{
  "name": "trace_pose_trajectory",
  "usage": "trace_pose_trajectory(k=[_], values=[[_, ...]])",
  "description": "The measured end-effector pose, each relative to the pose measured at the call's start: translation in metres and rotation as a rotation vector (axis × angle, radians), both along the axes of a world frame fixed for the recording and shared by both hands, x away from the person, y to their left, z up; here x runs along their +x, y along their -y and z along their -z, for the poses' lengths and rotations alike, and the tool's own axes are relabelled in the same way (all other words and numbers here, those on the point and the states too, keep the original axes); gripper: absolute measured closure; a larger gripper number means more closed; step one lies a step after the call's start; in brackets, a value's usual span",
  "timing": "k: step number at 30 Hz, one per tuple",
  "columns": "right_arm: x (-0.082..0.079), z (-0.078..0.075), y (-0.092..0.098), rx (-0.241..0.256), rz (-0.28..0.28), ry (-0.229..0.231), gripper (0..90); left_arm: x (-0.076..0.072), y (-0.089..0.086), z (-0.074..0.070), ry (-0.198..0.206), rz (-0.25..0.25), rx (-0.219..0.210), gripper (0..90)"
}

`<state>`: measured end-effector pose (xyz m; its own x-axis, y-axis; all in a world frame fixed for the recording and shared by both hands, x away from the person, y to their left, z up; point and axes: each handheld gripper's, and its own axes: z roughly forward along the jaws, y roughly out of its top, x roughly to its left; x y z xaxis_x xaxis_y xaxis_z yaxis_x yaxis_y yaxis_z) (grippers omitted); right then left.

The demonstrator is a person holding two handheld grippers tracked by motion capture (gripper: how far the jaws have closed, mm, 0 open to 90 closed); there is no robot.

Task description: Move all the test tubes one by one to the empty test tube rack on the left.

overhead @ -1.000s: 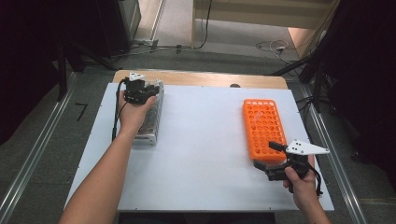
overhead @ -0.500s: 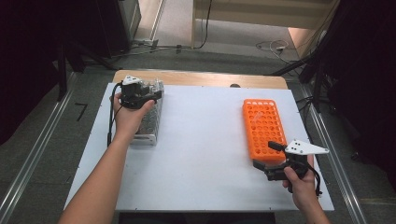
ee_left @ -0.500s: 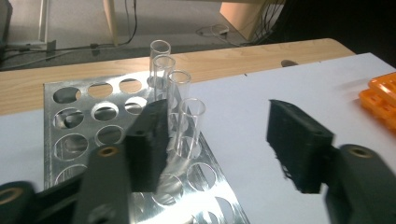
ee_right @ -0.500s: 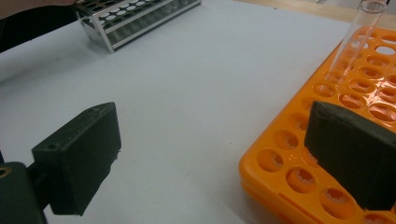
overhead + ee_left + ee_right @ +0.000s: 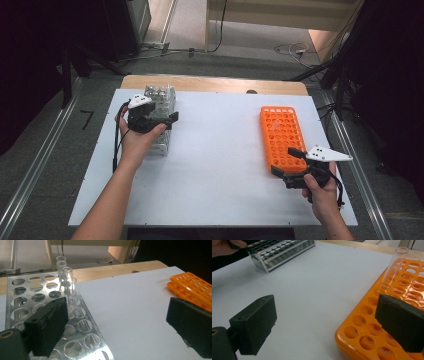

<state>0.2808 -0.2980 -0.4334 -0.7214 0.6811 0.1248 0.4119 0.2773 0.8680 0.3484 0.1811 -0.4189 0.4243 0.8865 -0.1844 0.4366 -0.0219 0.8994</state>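
Left gripper (image 5: 170, 118) open over the steel rack (image 5: 53, 320), glass tubes (image 5: 67, 283) just ahead.
Thin, slick, brittle: pinch below the rim, gently. Right gripper (image 5: 285, 162) open too.

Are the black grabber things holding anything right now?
No. The left gripper is open above the metal rack, near its glass tubes. The right gripper is open at the orange rack.

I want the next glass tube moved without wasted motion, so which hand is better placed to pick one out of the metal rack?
Left. The left claw hangs open over the perforated silver metal rack, close to its clear glass tubes. The right claw sits open by the orange plastic rack, across the table.
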Motion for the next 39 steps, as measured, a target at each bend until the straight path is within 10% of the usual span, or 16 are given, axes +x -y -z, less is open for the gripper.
trace_pose_trajectory(k=[7,21,39], values=[[0.012,-0.003,-0.005,0.009,0.02,-0.003,6.1,-0.026,0.01,-0.003,0.029,0.045,-0.003,0.0],[0.064,0.005,-0.007,-0.012,0.238,-0.064,34.7,-0.071,0.029,-0.002,0.066,0.112,-0.023,0.0],[0.111,0.021,-0.024,-0.125,0.323,-0.161,58.6,-0.079,0.039,0.001,0.065,0.142,-0.03,0.0]])
